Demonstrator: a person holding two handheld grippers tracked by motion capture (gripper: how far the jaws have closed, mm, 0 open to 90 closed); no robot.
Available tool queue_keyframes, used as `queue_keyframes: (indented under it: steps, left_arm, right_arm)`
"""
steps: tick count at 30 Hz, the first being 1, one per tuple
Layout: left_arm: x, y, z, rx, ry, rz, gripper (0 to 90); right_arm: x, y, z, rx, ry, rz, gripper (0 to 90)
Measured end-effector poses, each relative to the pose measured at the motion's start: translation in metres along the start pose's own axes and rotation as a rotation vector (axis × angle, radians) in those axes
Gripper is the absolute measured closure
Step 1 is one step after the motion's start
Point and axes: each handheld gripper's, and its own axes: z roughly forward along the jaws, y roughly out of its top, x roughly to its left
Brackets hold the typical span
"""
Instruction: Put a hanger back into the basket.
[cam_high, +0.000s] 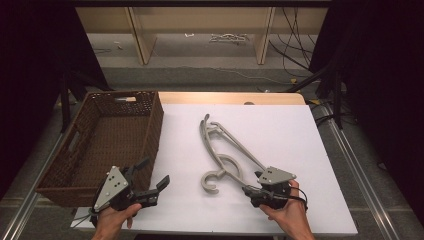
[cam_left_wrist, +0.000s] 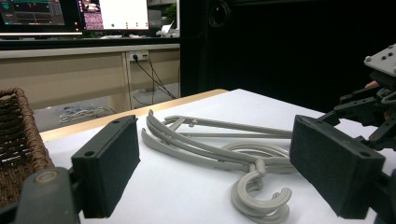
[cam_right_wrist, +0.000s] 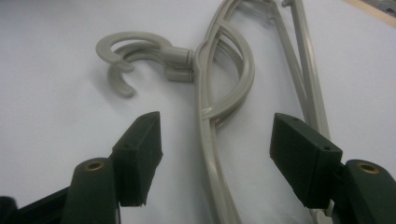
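Between right hand-held gripper (cam_right_wrist: 215, 158) spread jaws (not touching), grey hangers (cam_right_wrist: 210, 107), on white table (cam_right_wrist: 51, 107).

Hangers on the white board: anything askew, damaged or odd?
Nothing looks damaged. The grey hangers lie stacked flat on the white board, hooks slightly offset, so two hooks show side by side. The right gripper straddles one arm, pads not touching. The wicker basket sits upright.

A brown wicker basket (cam_high: 107, 140) sits at the white worktop's (cam_high: 290, 130) left edge; monitors (cam_left_wrist: 74, 14) glow behind; cables (cam_high: 295, 40) trail across the floor.
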Motion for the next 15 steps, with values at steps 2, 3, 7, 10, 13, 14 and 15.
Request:
queue_keyframes:
  steps: [2,3,7,10,13,14,15]
  left_arm:
    - [0.000,0.000,0.000,0.001,-0.001,0.002,15.8]
    - [0.000,0.000,0.000,0.001,-0.001,0.002,15.8]
    - [0.000,0.000,0.000,0.004,-0.002,0.005,15.8]
    - [-0.001,0.000,0.000,0.005,-0.005,0.002,15.8]
    - [-0.001,0.000,0.001,0.004,-0.008,0.008,15.8]
    - [-0.002,-0.001,0.001,0.005,-0.009,0.008,15.8]
    - [-0.002,-0.001,0.001,0.007,-0.008,0.010,15.8]
  right_arm:
    - [0.001,0.002,0.006,0.030,0.009,-0.008,37.0]
    - [0.001,0.002,0.006,0.030,0.009,-0.008,37.0]
    - [0.002,0.006,0.016,0.079,0.019,-0.025,39.2]
    - [0.002,0.007,0.019,0.094,0.026,-0.029,40.4]
    - [0.002,0.008,0.022,0.109,0.032,-0.030,42.5]
    - [0.001,0.008,0.023,0.117,0.040,-0.034,43.2]
    - [0.001,0.007,0.025,0.103,0.027,-0.039,43.6]
